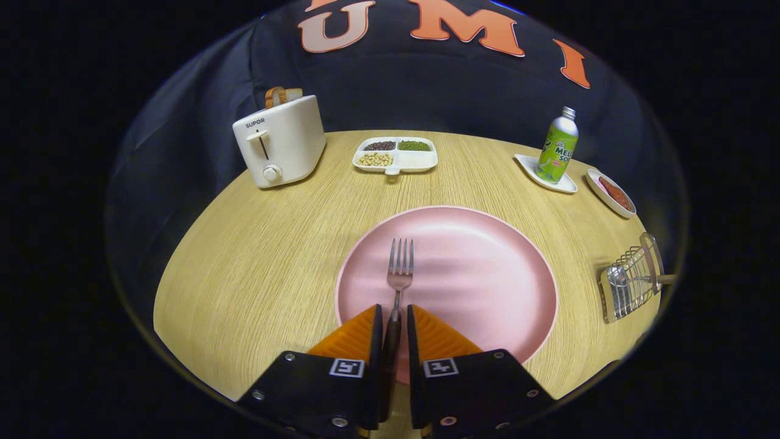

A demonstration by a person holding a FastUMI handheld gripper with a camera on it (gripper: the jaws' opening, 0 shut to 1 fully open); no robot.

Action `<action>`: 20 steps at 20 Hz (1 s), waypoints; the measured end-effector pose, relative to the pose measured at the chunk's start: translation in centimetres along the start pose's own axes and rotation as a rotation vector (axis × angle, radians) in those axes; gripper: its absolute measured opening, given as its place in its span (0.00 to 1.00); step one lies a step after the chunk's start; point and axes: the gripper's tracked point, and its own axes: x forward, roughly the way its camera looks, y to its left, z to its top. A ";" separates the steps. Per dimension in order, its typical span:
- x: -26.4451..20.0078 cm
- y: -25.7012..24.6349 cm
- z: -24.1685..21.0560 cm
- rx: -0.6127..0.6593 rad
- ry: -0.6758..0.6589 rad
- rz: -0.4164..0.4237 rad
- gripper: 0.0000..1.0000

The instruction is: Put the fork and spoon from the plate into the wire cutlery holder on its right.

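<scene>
A fork (399, 271) with a dark handle points its tines away from me over the pink plate (487, 274). Its handle runs back between my fingers, and my gripper (395, 314) is shut on it over the plate's near rim. I cannot tell whether the tines rest on the plate or hang just above it. The wire cutlery holder (634, 280) stands to the right of the plate near the table's edge. A spoon (616, 275) sits inside it, bowl showing through the wires.
Beyond the plate are a white toaster (280, 143) with bread, a divided dish of beans (396, 153), a green bottle (557, 146) on a small white tray, and a small dish (611, 192) with red food. The wooden table (262, 256) is round.
</scene>
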 end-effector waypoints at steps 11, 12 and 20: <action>-5.0 -3.9 2.6 0.069 0.024 0.071 0.02; -5.7 -5.0 3.0 0.058 0.027 0.069 0.02; -11.0 -14.0 6.4 0.000 0.061 0.050 0.02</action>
